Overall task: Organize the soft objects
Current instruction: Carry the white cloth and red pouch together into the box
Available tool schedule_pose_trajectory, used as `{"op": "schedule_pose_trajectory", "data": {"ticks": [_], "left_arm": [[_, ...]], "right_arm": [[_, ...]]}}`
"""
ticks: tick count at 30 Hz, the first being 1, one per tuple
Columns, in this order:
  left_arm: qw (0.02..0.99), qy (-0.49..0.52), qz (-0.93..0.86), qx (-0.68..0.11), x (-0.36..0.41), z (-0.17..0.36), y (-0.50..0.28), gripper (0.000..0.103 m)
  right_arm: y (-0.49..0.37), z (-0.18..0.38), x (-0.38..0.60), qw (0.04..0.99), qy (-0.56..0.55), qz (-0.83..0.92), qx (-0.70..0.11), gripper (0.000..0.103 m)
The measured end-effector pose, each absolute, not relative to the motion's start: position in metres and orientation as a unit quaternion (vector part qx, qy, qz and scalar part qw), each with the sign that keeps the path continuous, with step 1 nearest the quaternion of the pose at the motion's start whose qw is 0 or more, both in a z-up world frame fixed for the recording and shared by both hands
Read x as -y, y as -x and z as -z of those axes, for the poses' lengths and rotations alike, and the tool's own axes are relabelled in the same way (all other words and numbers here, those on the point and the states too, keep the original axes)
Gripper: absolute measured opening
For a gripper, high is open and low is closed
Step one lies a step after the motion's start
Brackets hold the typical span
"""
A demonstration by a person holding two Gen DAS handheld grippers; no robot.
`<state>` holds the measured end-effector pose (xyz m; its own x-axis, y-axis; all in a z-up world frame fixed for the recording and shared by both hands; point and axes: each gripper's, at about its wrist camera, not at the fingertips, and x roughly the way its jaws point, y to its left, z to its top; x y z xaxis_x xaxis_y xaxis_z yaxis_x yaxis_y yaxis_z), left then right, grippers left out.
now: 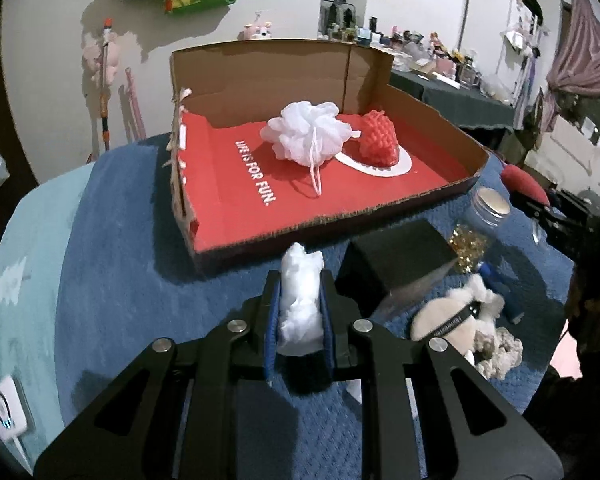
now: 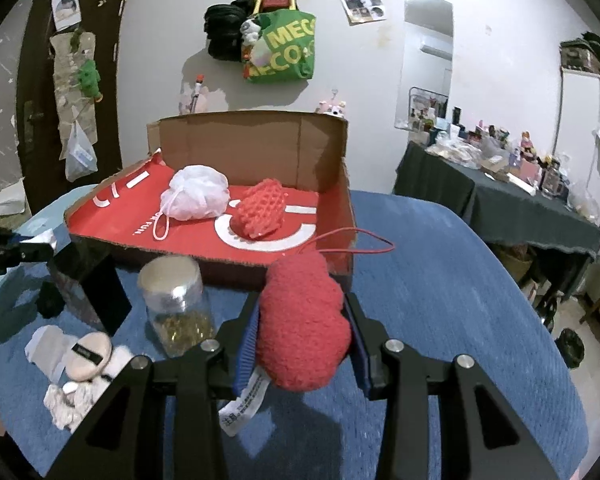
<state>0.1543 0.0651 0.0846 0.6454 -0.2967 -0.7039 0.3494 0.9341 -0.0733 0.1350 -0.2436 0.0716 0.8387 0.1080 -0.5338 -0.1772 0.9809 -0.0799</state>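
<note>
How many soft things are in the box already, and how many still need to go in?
Two are in the box: the white bath pouf and red knitted piece. The left gripper holds white fluff; the right gripper holds a red plush heart. The powder puff and fluffy bits remain outside.

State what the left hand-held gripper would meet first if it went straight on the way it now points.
Probably the near wall of the cardboard box: the left hand-held gripper, shut on white stuffing, points at it across blue cloth. Depth is unclear.

Both wrist views angled down, close, sharing cardboard box (image 1: 284, 204) (image 2: 236, 148)
</note>
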Motion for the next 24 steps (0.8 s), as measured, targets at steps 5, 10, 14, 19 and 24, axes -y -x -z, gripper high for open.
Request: {"op": "schedule_pose_trajectory", "data": {"ticks": [5,10,14,19,24], "left_arm": [[0.902,-0.047,0.193,-0.384,-0.062,-0.09,-0.172,0.017],[0.895,-0.052,0.21,-0.389,-0.057,-0.095,-0.19,0.017],[0.89,-0.057,0.214,-0.398,-0.051,-0.097,-0.207,0.017],[0.883,-0.067,0.215,-0.412,-0.042,-0.1,-0.229,0.017],[0.873,-0.072,0.217,-0.432,-0.033,-0.099,-0.252,0.017]], "right_arm": [[-0.152,-0.076,0.233,0.952,0.091,-0.099,-0.274,0.043],[-0.17,-0.08,0.224,0.946,0.107,-0.122,-0.279,0.043],[-0.191,-0.085,0.218,0.94,0.115,-0.135,-0.291,0.043],[-0.22,-0.088,0.21,0.925,0.128,-0.147,-0.326,0.043],[-0.25,-0.082,0.199,0.902,0.148,-0.152,-0.377,0.043]]}}
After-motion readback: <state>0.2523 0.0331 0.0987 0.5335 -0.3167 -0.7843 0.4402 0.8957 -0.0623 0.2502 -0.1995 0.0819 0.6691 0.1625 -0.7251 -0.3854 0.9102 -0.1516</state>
